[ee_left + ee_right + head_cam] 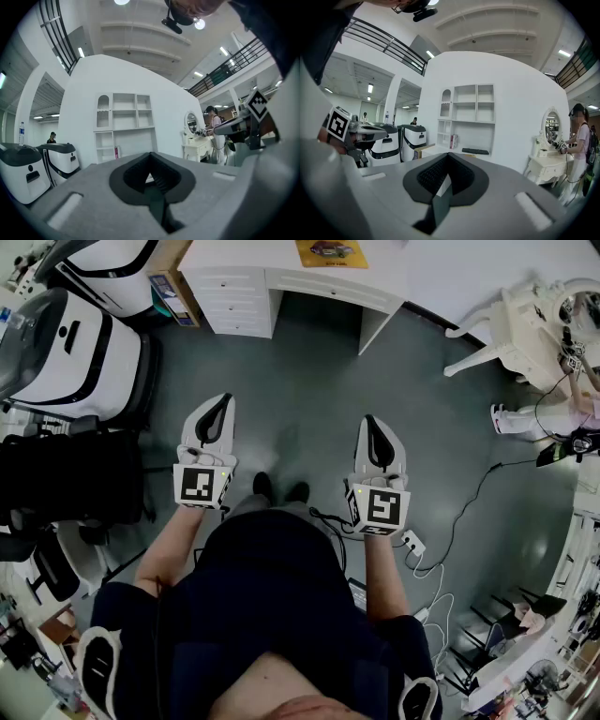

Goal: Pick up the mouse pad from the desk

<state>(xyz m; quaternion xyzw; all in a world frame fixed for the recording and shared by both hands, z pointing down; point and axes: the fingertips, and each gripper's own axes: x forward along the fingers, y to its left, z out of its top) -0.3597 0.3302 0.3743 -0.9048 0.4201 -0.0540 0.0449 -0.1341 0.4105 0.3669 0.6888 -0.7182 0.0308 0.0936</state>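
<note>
mouse pad point(331, 252): flat on desk point(441, 268), long axis along desk's front edge | left gripper point(222, 404): pressed together, empty | right gripper point(371, 425): pressed together, empty

We record: matt grey two-jaw left gripper point(151, 161), black ribbed pads pressed together. Beyond it we note a white built-in shelf unit point(124, 124); a white dressing table point(197, 149) with oval mirror point(191, 123), a person point(216, 136) beside it; white-and-black rounded machines point(61, 159) at left.

head view looks steeply down; both gripper views face forward, sharing the shelf wall point(124, 117).
</note>
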